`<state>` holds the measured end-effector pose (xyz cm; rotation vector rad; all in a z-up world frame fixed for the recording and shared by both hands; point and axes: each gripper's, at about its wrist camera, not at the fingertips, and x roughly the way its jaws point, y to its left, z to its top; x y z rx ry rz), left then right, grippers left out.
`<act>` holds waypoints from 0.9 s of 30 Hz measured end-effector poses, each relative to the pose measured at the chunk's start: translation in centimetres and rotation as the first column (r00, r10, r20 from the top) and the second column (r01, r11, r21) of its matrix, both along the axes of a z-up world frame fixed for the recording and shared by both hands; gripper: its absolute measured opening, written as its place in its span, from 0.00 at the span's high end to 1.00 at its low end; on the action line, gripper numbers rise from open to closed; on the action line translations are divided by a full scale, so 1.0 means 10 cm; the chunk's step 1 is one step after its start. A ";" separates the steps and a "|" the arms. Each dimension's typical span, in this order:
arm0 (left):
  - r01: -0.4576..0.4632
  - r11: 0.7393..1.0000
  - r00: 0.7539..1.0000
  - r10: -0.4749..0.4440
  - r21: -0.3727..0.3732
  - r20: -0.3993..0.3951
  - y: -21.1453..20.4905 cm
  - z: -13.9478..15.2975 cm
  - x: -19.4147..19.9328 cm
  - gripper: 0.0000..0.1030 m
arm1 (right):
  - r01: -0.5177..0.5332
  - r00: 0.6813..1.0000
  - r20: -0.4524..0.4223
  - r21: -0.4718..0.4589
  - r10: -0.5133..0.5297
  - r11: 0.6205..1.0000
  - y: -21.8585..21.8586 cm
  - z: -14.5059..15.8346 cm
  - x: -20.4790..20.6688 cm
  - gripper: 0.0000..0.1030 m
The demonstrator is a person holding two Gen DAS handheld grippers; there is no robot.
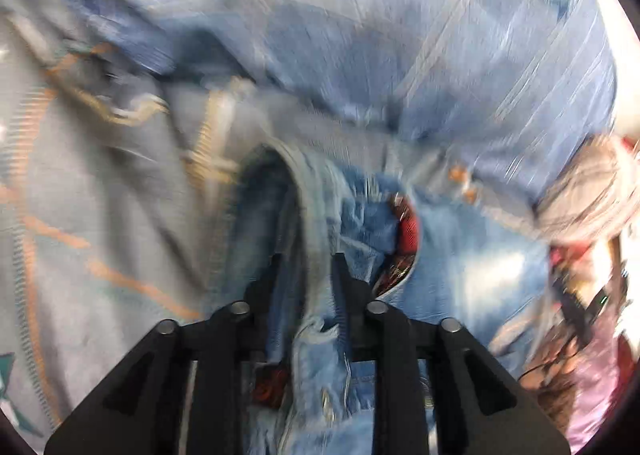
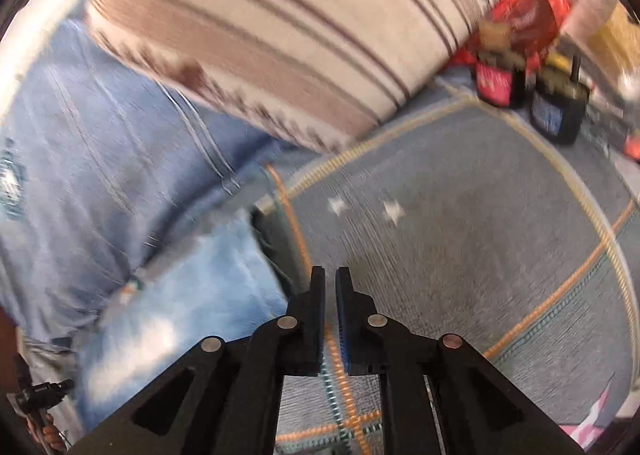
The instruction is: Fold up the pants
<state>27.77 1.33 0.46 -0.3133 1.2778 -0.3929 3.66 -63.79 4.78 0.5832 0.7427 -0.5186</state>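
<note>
- The left gripper [image 1: 306, 267] is showing a matte black body, with two broad arms fanning outward toward the fingers.
- Four round silver pivot pins are sitting on its linkage, two on each side.
- Long tapered slots are cutting through its outer arms.
- Its black fingers [image 1: 344, 275] are looking flat and narrow, blurred at the tips.
- The right gripper [image 2: 329, 279] is sharing the same black build, with four silver pins and slotted outer arms.
- Its fingers [image 2: 317, 295] are standing as thin upright plates with stepped outer edges.
- One inner pad face is showing blue ridged lining.
</note>
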 end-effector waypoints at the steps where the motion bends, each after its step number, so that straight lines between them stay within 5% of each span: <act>1: -0.038 0.999 0.999 0.038 -0.014 0.012 0.12 0.10 0.01 0.38 | -0.014 1.000 0.020 0.000 0.014 1.000 -0.01 0.08 -0.01 0.72; 3: -0.082 0.997 0.997 0.082 0.009 0.003 0.22 0.17 0.10 0.18 | -0.034 0.998 0.044 -0.015 0.034 0.999 -0.01 0.22 0.05 0.34; 4: -0.090 0.996 0.996 0.090 0.023 -0.003 0.23 0.17 0.15 0.18 | -0.039 0.998 0.044 -0.029 0.040 0.999 0.01 0.27 0.09 0.32; 8: -0.074 0.992 0.993 0.083 0.106 -0.082 -0.04 0.01 0.38 0.18 | -0.108 0.994 0.005 -0.002 0.108 0.994 0.00 0.16 0.51 0.32; 13: -0.022 0.970 0.998 0.035 0.242 -0.050 -0.26 -0.06 0.60 0.18 | -0.162 0.984 -0.079 -0.027 0.160 0.986 0.00 -0.14 1.00 0.32; 24: 0.014 0.991 0.952 0.027 0.133 -0.304 -0.35 -0.54 0.80 0.18 | -0.298 0.945 -0.125 0.038 0.300 0.954 0.07 -0.48 1.42 0.36; 26: 0.016 0.989 0.967 0.022 0.145 -0.252 -0.39 -0.49 0.77 0.37 | -0.315 0.936 -0.160 0.009 0.313 0.949 0.13 -0.49 1.46 0.54; 27: 0.027 0.991 0.972 0.005 0.130 -0.236 -0.41 -0.45 0.77 0.68 | -0.311 0.931 -0.211 -0.030 0.298 0.950 0.16 -0.49 1.48 0.72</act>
